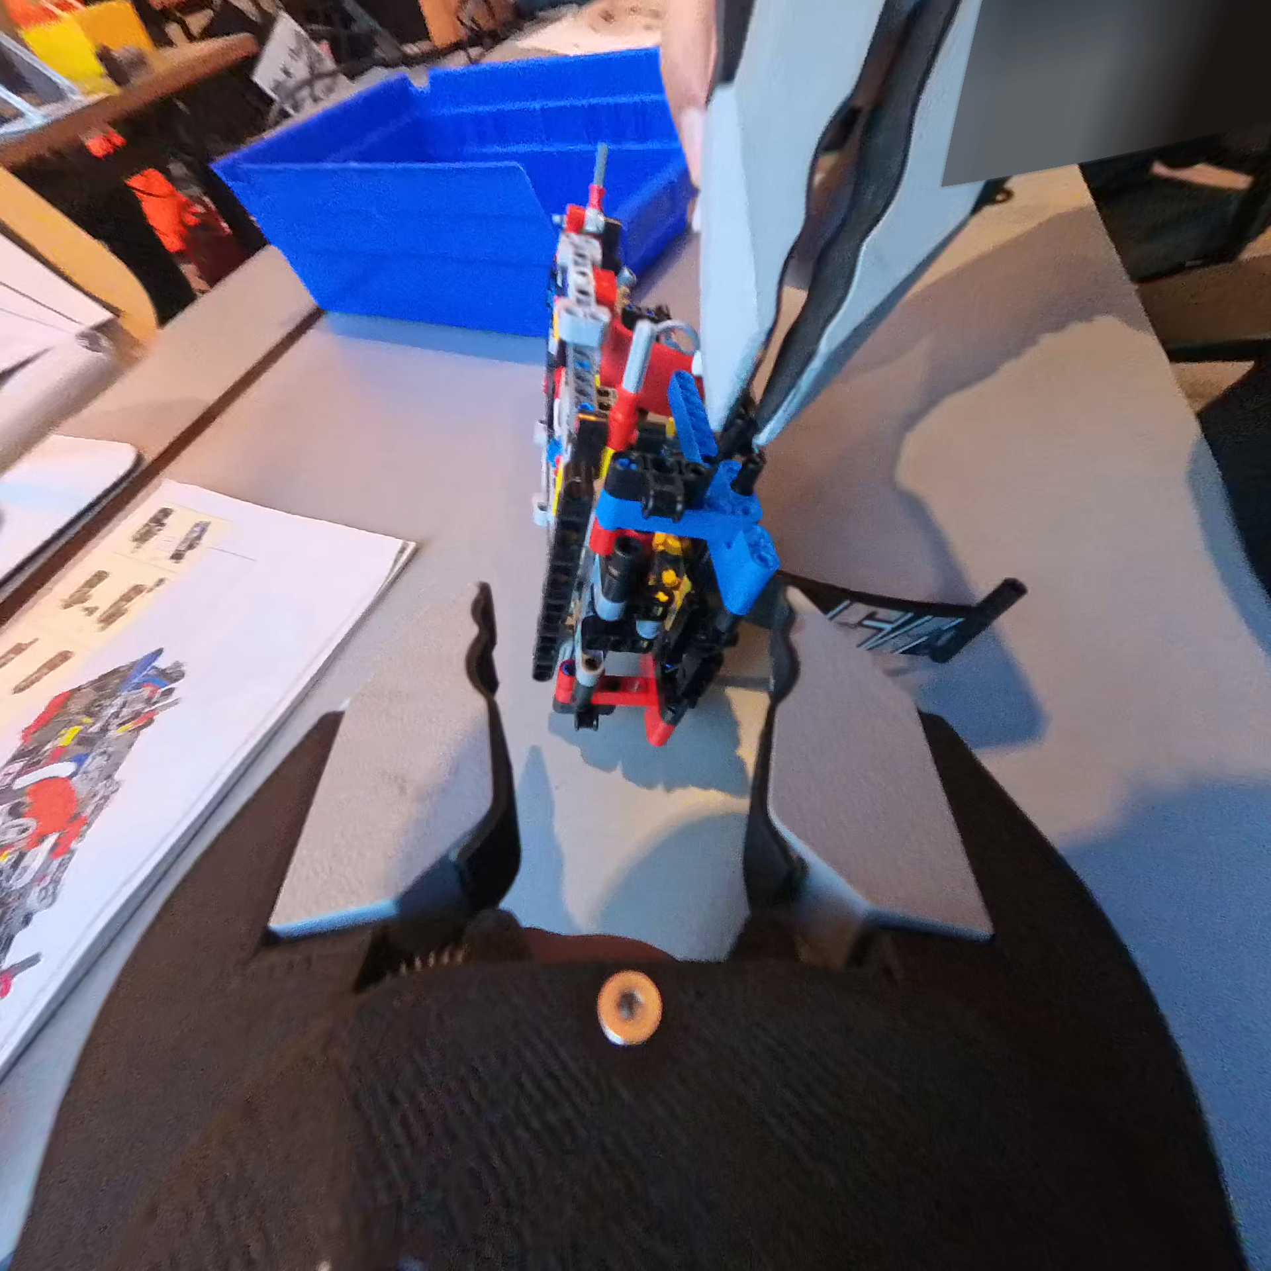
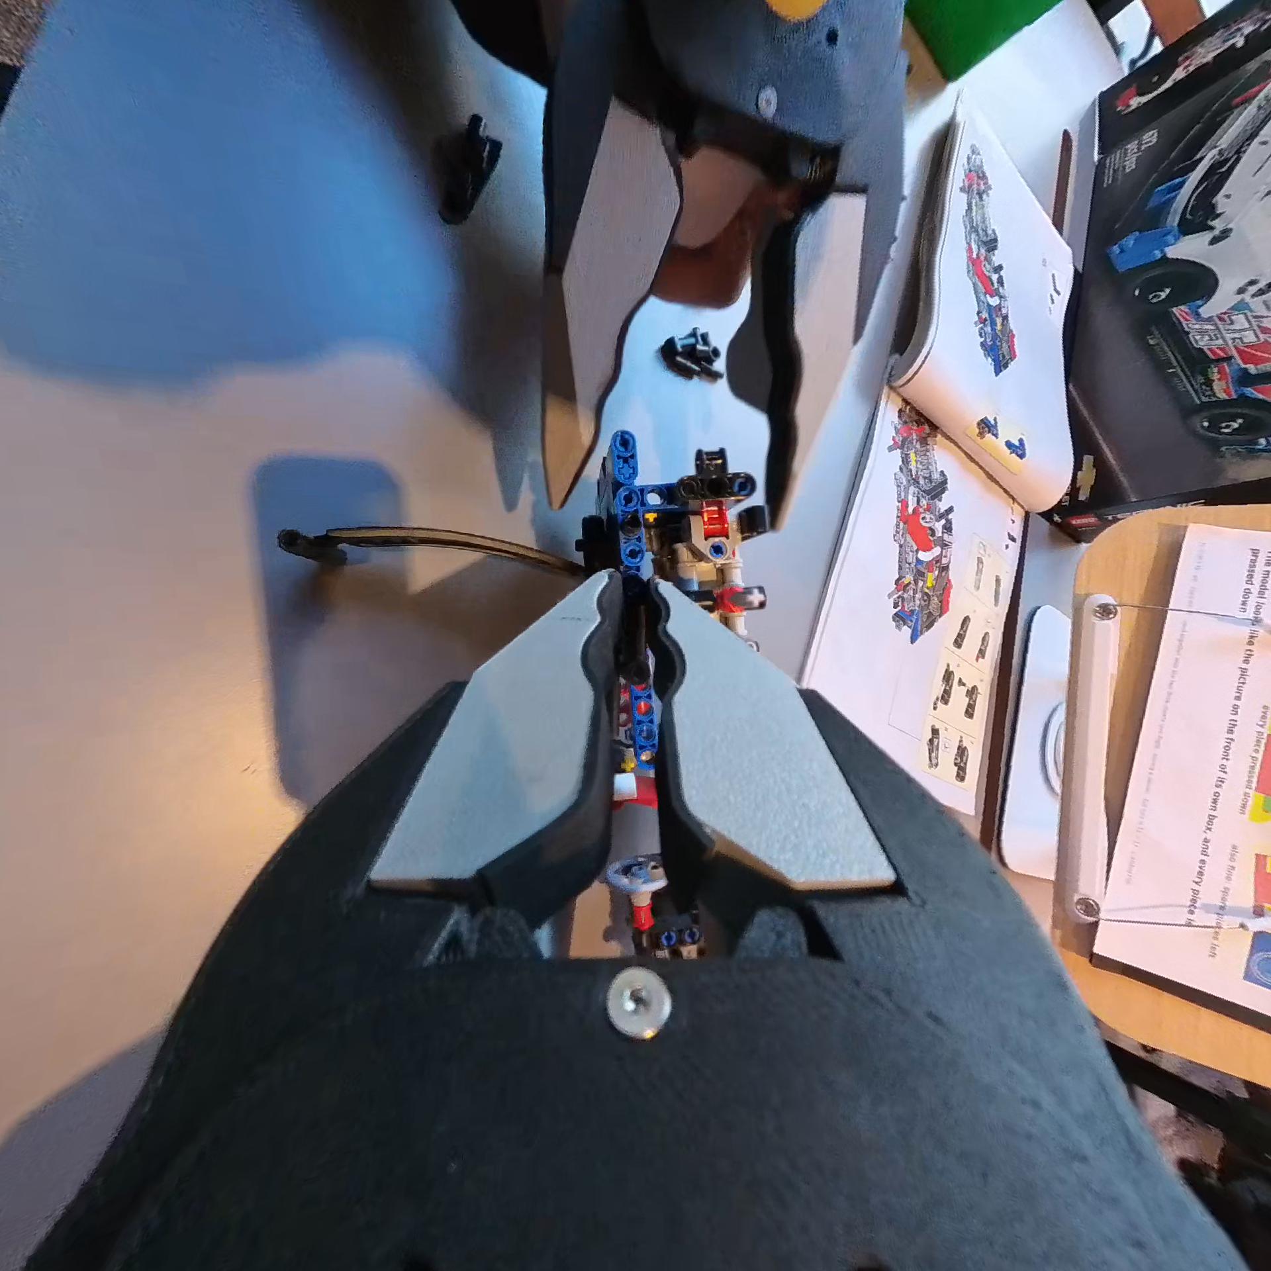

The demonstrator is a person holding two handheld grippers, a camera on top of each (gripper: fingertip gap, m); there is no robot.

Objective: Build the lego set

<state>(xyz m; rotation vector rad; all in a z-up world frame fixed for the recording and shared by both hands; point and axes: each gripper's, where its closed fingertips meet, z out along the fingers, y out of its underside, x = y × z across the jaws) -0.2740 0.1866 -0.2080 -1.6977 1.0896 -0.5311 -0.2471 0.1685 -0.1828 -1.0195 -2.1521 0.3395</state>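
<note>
Right gripper [image 2: 636, 619]: pinching nearly closed on a black piece at the Lego model [image 1: 619, 495], standing on the table [image 1: 385, 426].
Left gripper [image 1: 633, 653]: hanging wide, empty, just before the model; advisably bracing its base while pressing.

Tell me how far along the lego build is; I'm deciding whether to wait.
Partly done: a tall red, blue and black chassis stands on end on the table. In hand: the right gripper is shut on a black piece at its blue side, while the left gripper waits open. Left: loose black pins and a black panel lie unattached, and the open instruction booklet pictures a fuller model.
</note>
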